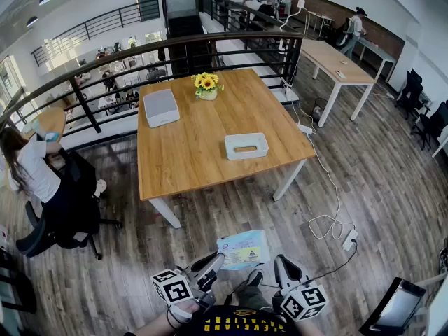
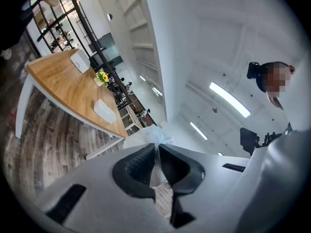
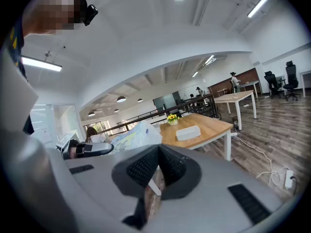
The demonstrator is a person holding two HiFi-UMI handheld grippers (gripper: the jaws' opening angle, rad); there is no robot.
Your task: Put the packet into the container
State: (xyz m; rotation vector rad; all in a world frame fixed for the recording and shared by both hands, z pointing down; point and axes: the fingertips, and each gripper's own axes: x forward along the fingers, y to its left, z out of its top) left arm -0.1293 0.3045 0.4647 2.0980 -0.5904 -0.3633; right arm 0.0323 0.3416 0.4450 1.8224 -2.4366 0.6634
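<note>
The packet point(image 1: 242, 249), pale blue and white with yellow print, hangs in the air low in the head view, well short of the table. My left gripper point(image 1: 214, 262) is shut on its left edge; in the left gripper view the thin film point(image 2: 156, 136) runs up between the closed pads of that gripper point(image 2: 156, 153). My right gripper point(image 1: 280, 263) is beside the packet's right side, shut, with nothing seen between its pads point(image 3: 158, 161); the packet point(image 3: 132, 136) shows to its left. The container point(image 1: 246, 145), a white rectangular box with a slot on top, sits on the wooden table point(image 1: 182, 159).
A larger grey-white box point(image 1: 161, 107) and a pot of yellow flowers point(image 1: 206, 85) stand further back on the table. A seated person point(image 1: 31, 170) is at the left. Cables and a power strip point(image 1: 348, 240) lie on the floor to the right.
</note>
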